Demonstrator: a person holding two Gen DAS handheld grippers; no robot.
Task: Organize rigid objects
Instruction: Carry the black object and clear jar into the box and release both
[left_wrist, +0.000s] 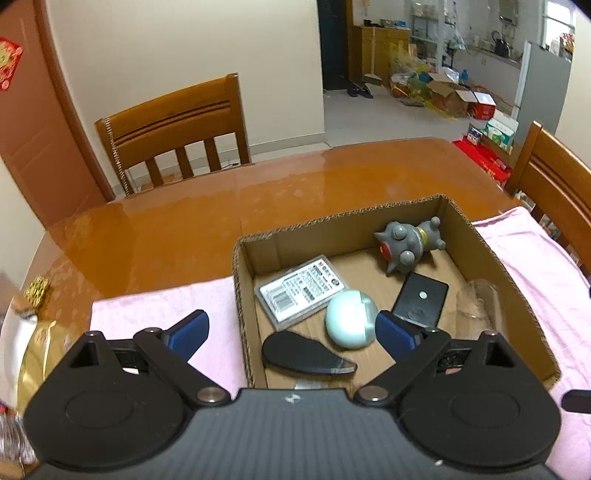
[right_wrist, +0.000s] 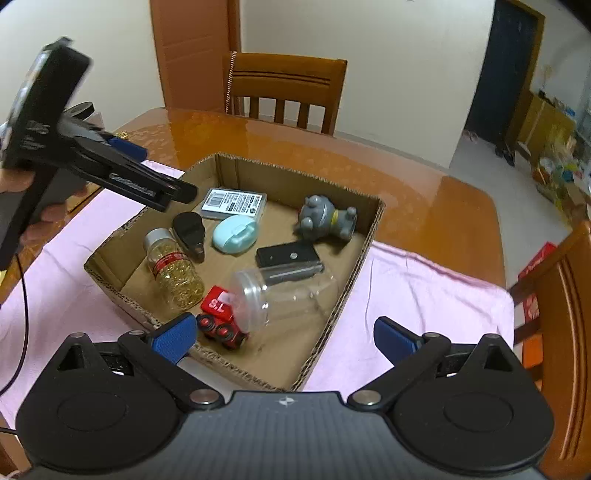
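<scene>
Cardboard: the box (right_wrist: 334, 306) sits on a pink cloth (right_wrist: 406, 295) over the counter (right_wrist: 424, 192), and I judge it the collecting bin, since every loose item lies inside it. My left tongs (left_wrist: 291, 332) hang spread and empty over its near wall; my right tongs (right_wrist: 284, 336) are also spread, grasping nothing, straddling its corner. Both look freshly unloaded, in my judgement. The right view alone shows the clear jar (right_wrist: 284, 295) on its side, the bottle (right_wrist: 173, 273) and the red train (right_wrist: 219, 317) touching it. Both views show the grey toy (left_wrist: 408, 245), card case (left_wrist: 301, 293), mint case (left_wrist: 351, 319) and black plate (left_wrist: 421, 299).
</scene>
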